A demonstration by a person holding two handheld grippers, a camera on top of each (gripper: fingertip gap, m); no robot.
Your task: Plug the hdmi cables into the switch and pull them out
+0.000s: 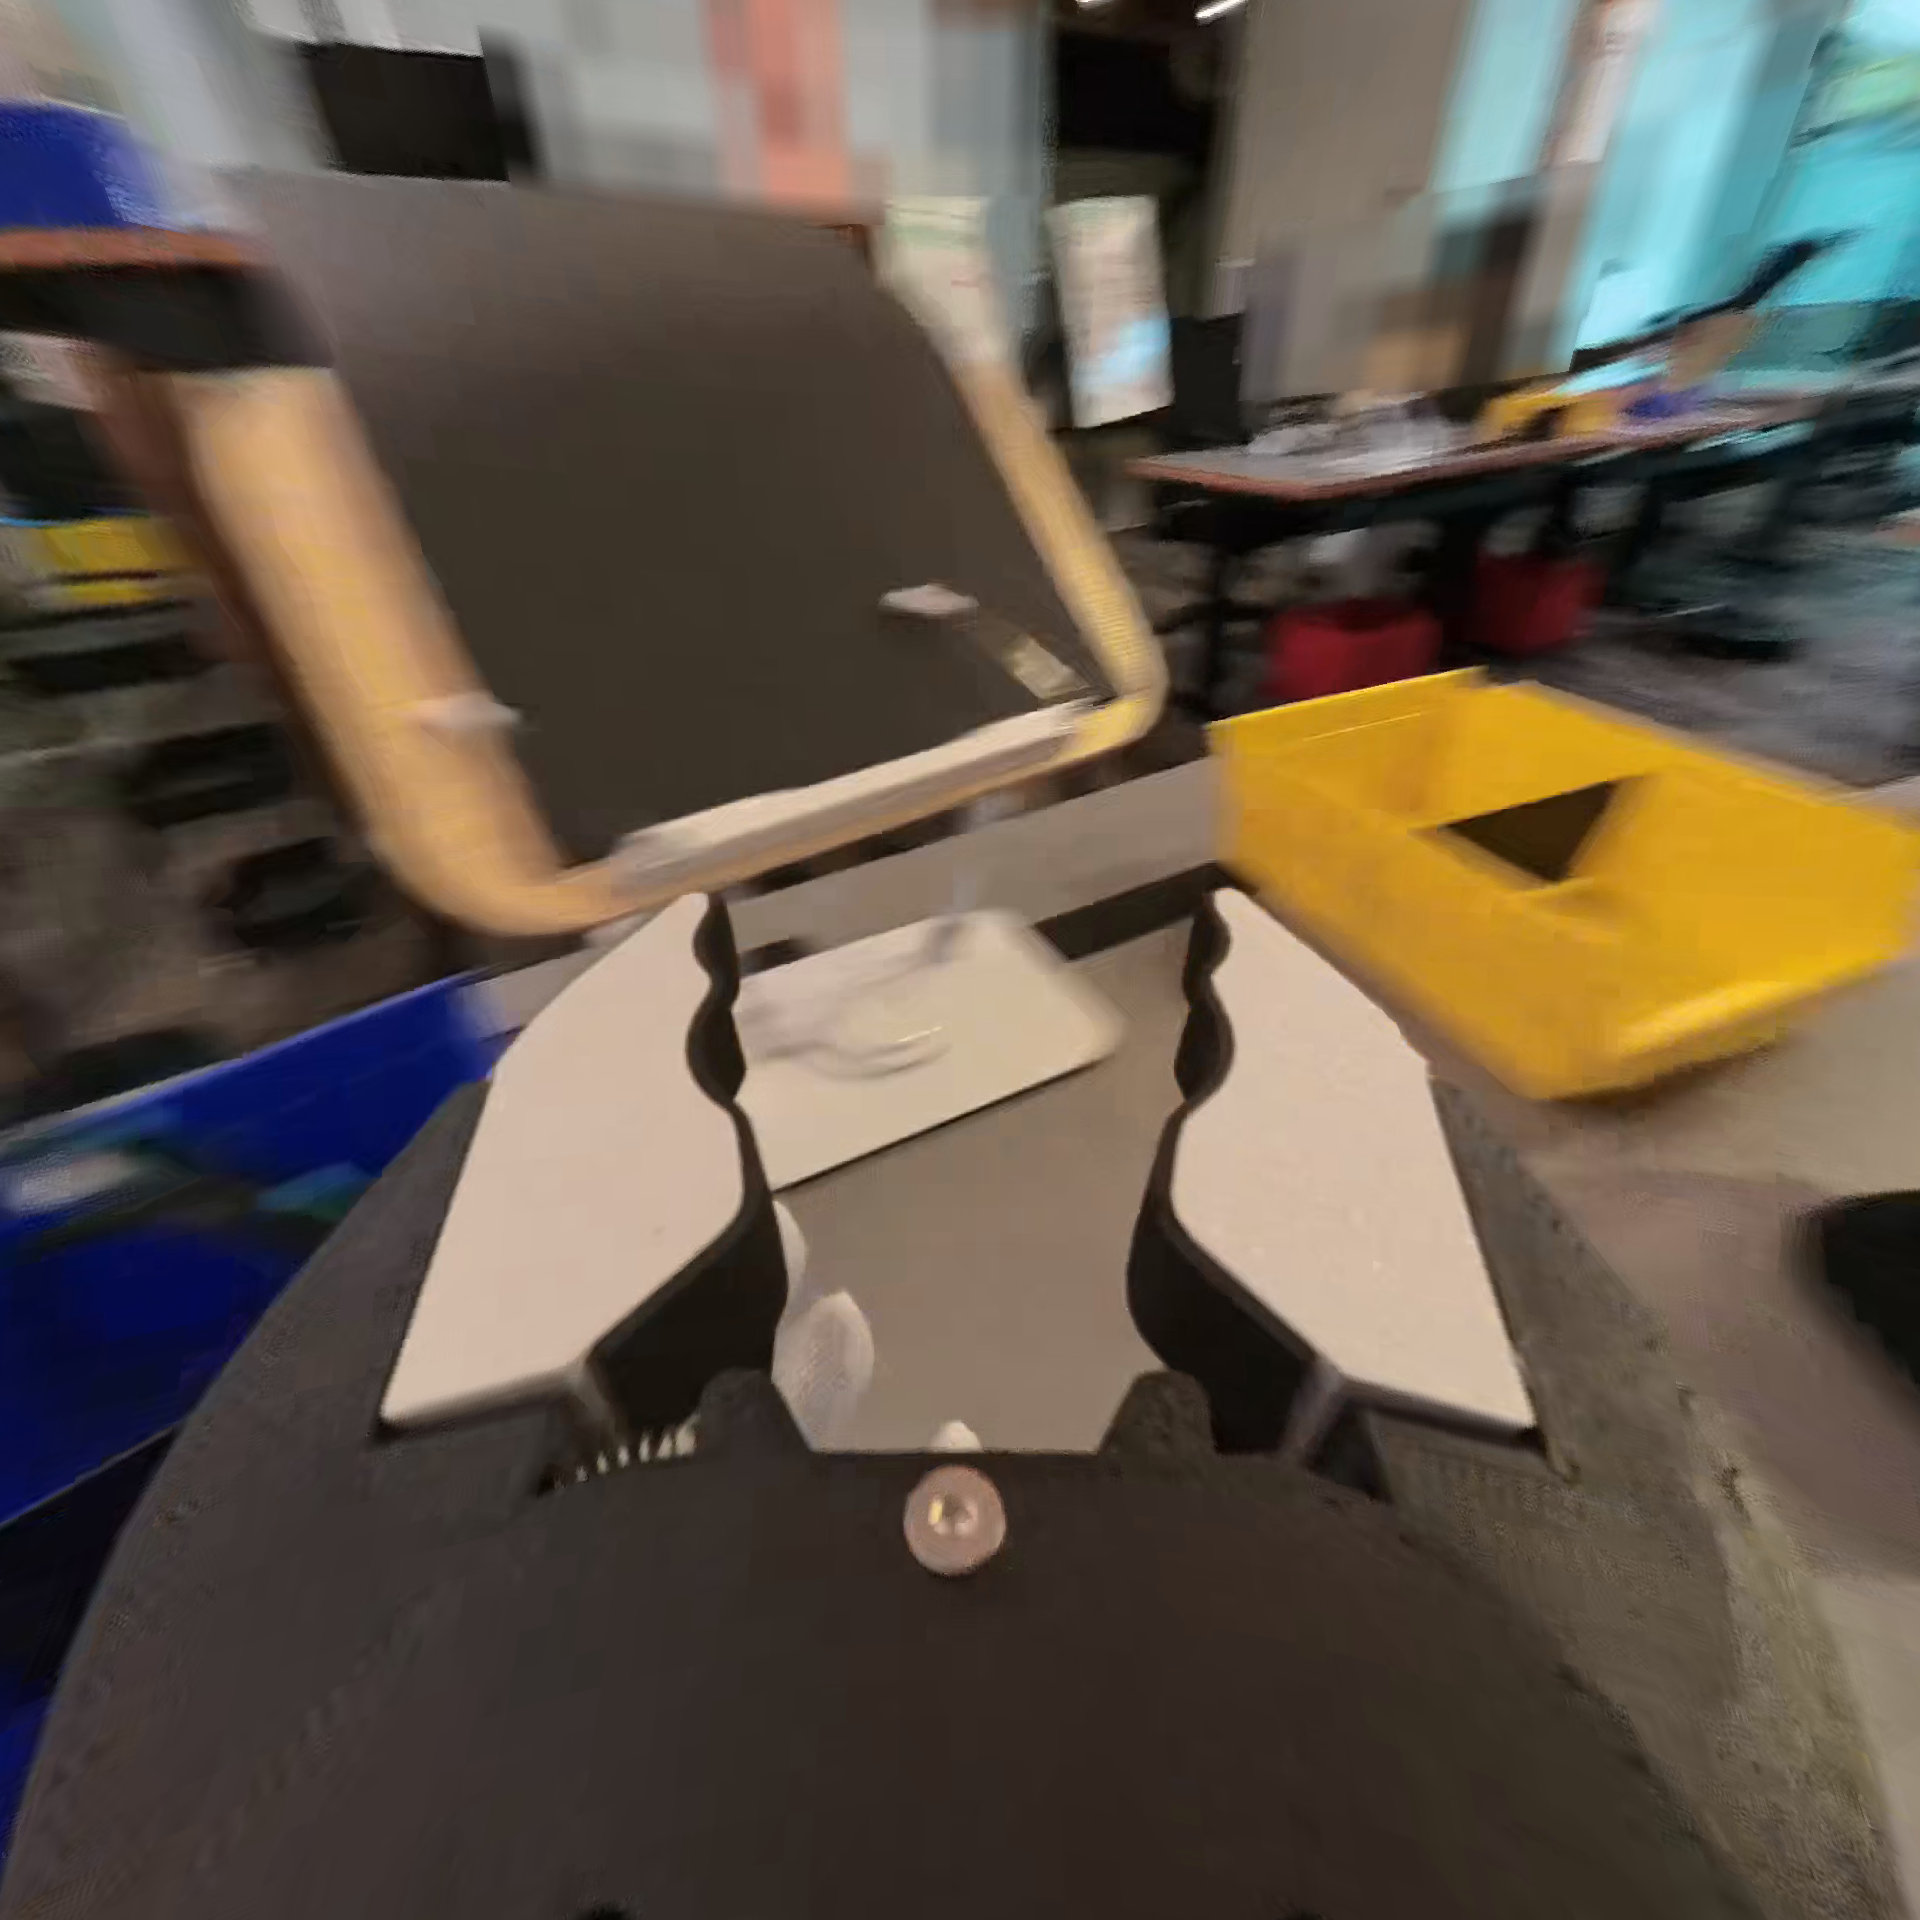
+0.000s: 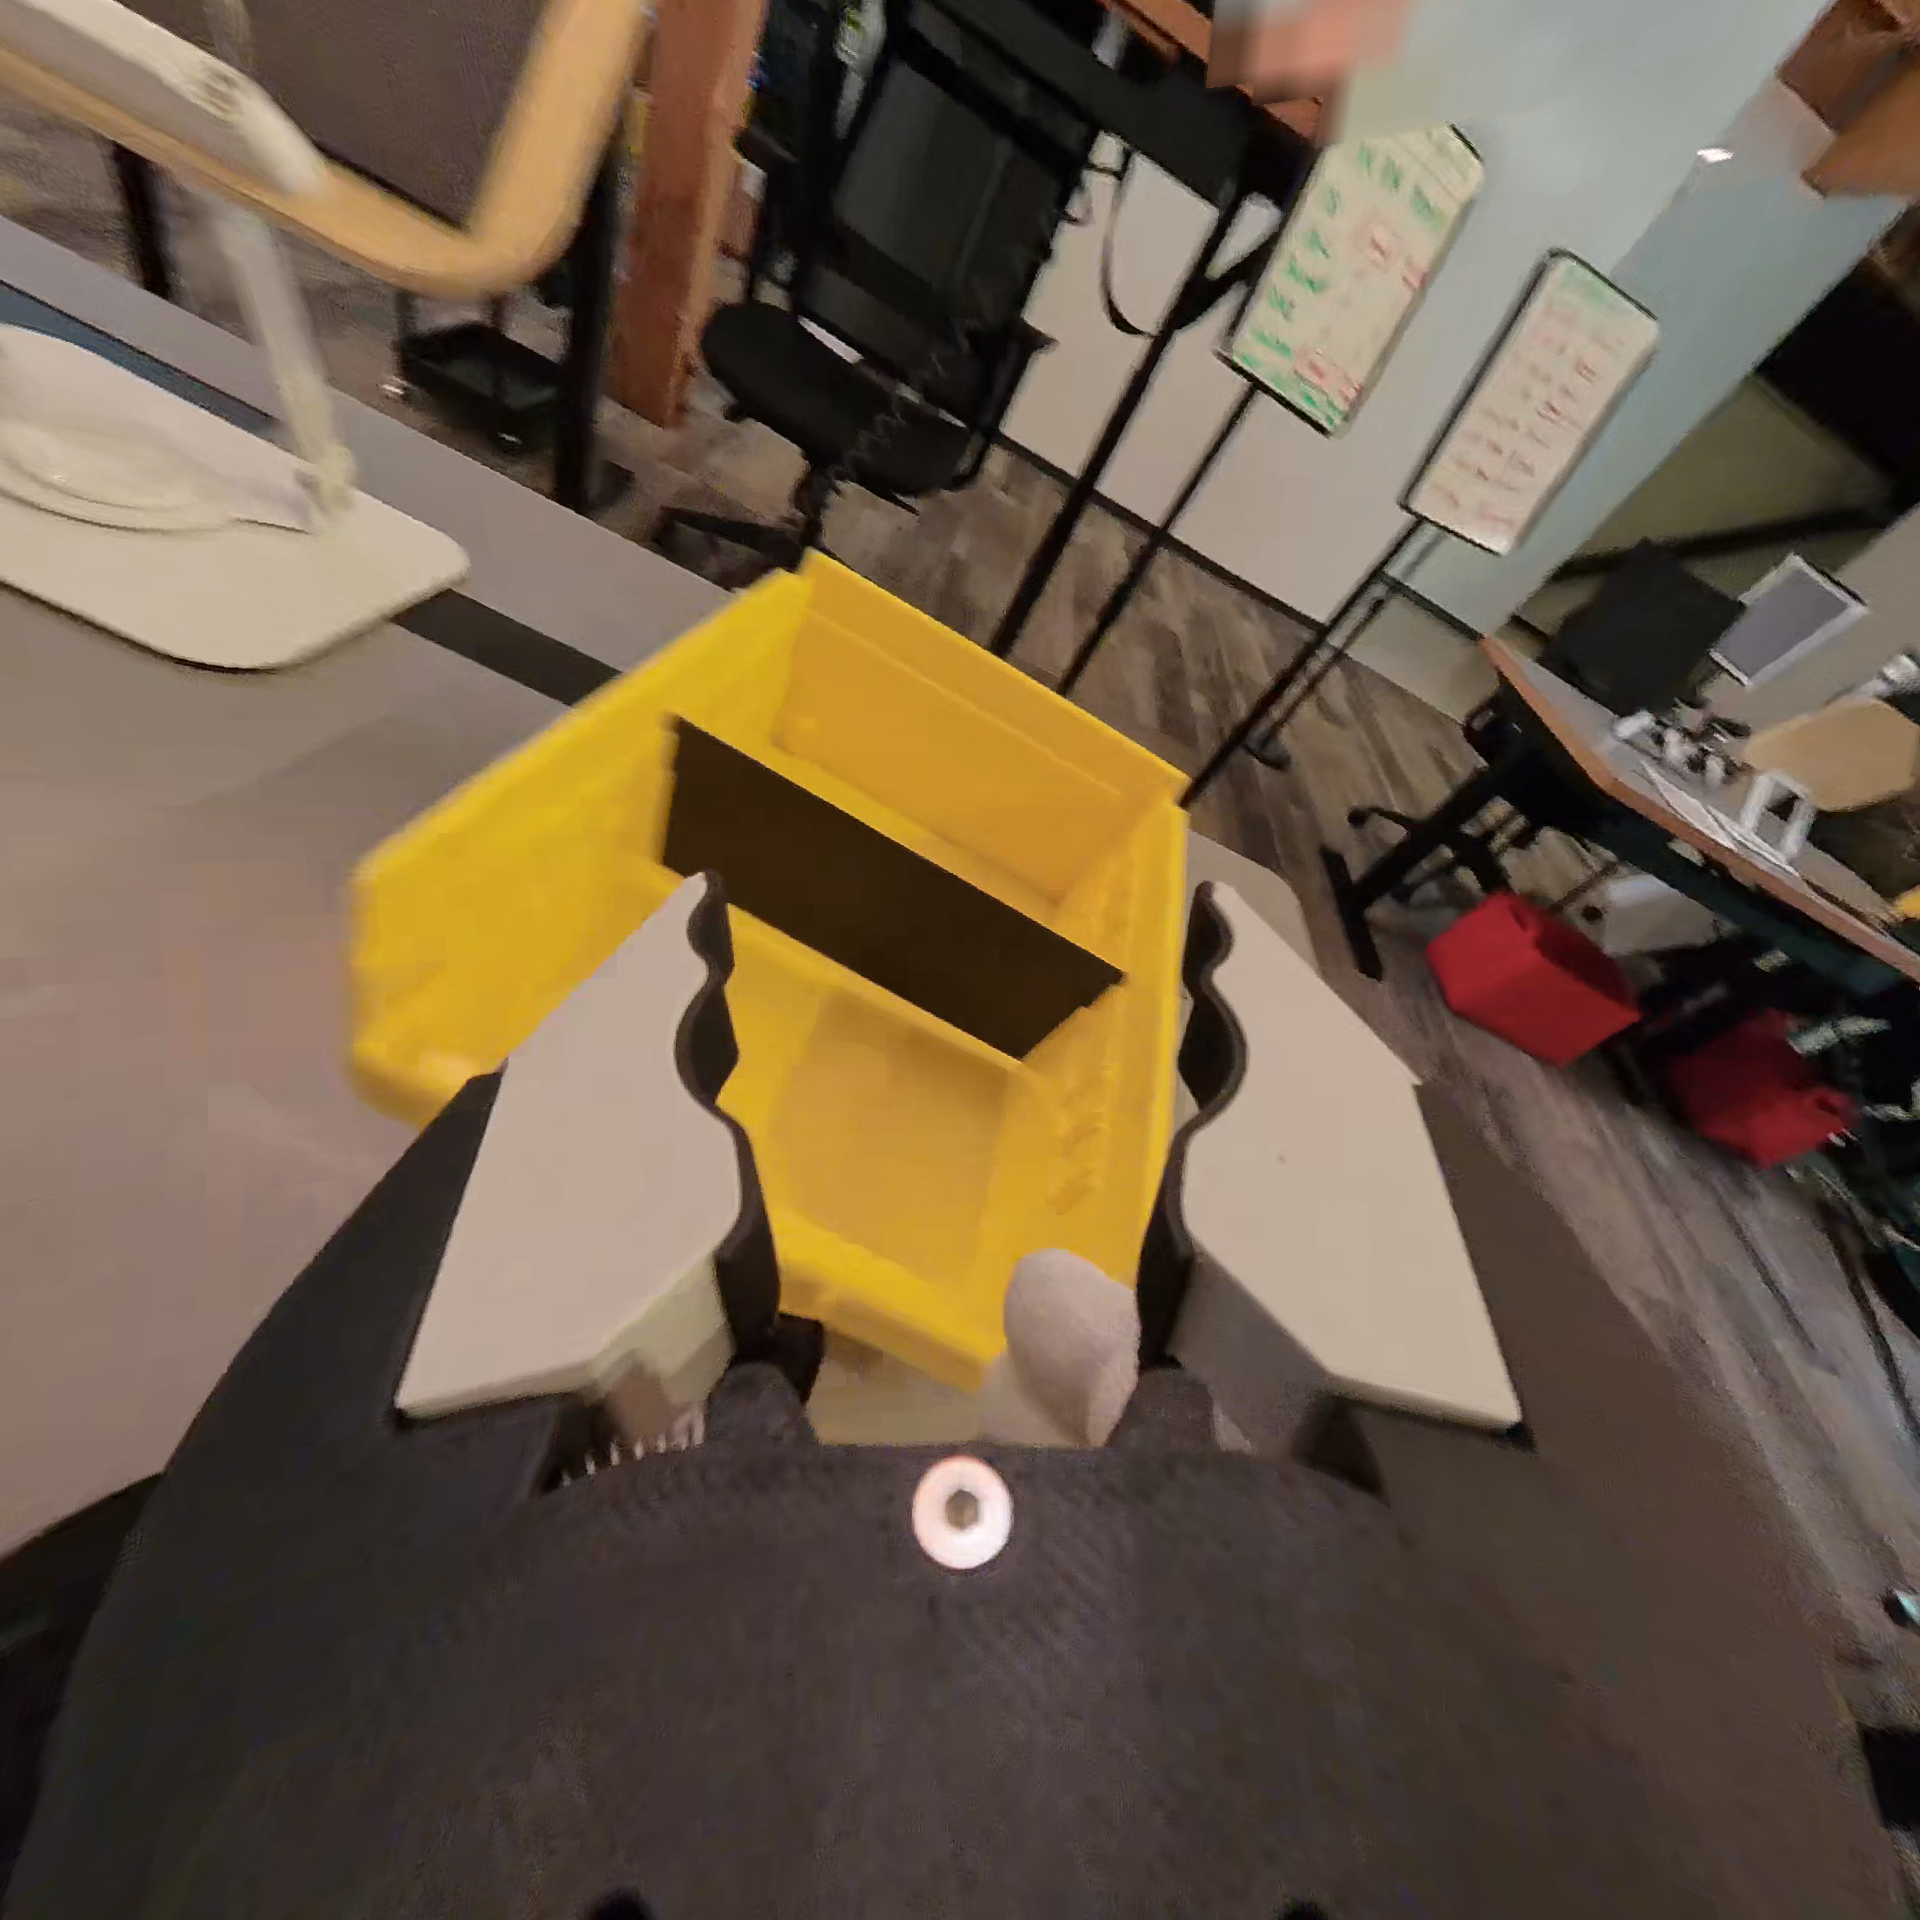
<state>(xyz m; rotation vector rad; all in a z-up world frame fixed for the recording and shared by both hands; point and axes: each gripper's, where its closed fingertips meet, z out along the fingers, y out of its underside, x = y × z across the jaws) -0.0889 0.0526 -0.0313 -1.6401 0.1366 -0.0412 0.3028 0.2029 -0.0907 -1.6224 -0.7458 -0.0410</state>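
No HDMI cable or switch shows in either view. My left gripper (image 1: 961,925) is open and empty above the grey table (image 1: 966,1278), facing a white flat lamp base (image 1: 925,1049). My right gripper (image 2: 956,914) is open and empty, held over a yellow bin (image 2: 914,935) with a black divider (image 2: 883,904); the bin's compartments look empty. The left wrist view is blurred by motion.
The yellow bin (image 1: 1538,883) sits at the table's right in the left wrist view. A blue bin (image 1: 208,1195) is at the left. A dark panel with a wooden frame (image 1: 665,540) stands behind the lamp base (image 2: 208,561). Whiteboards, chairs, red boxes and another table lie beyond the edge.
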